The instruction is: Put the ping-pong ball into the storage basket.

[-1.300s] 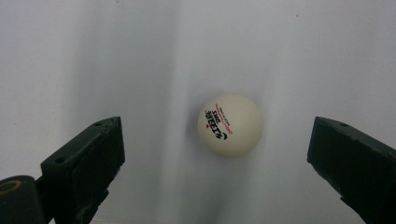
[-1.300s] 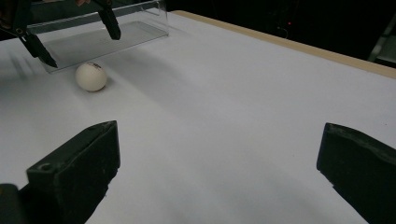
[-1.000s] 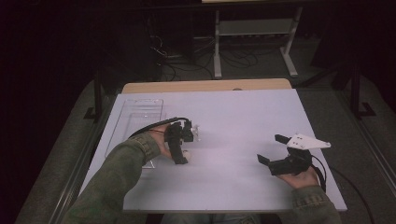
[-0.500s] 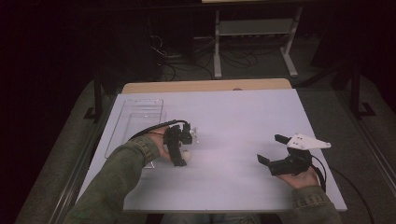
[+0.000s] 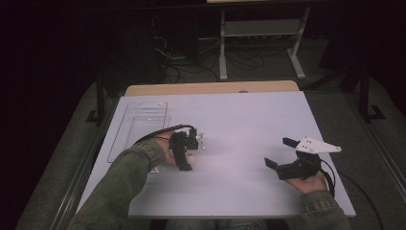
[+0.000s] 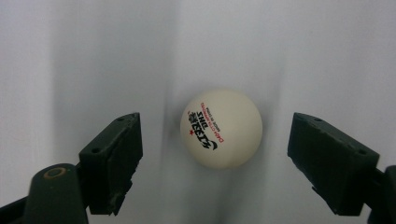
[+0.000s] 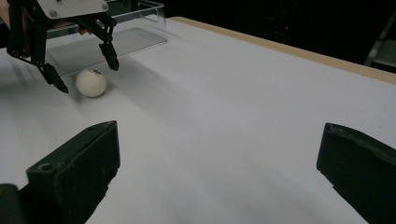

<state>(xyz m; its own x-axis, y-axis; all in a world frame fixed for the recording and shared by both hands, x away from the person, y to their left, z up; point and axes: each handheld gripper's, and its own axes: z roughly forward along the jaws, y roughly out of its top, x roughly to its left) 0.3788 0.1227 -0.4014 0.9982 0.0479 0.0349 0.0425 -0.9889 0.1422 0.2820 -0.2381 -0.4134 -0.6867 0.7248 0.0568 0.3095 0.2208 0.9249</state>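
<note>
Tray (image 5: 139, 125) of clear plastic, rectangular and shallow, lies at the far left of the white tabletop (image 5: 239, 120); in the right gripper view its transparent wall (image 7: 140, 18) rises behind the left tool. Just right of the tray, the left tool (image 5: 195, 142) is held by the left hand (image 5: 168, 152), whose green sleeve (image 5: 119, 187) enters from the bottom edge. Its jaws point down at the tabletop and stand on either side of a white ball (image 6: 221, 129) with red and black print. In the left gripper view a gap of bare tabletop shows between the ball and each black jaw, so neither pad touches it. The jaws have just been closing with the ball between them, but they remain parted and grip nothing. The ball rests on the tabletop; in the right gripper view it (image 7: 91, 82) sits directly below the left tool (image 7: 84, 70), between its two fingertips, near the tray's front corner. Bare tabletop fills the middle. Well apart, toward the right front edge, the right tool (image 5: 280, 153) is held by the right hand (image 5: 311, 181), with a grey three-cornered plate (image 5: 318, 145) on top. Its jaws stand wide apart in the right gripper view, with bare tabletop between them and nothing held.
</note>
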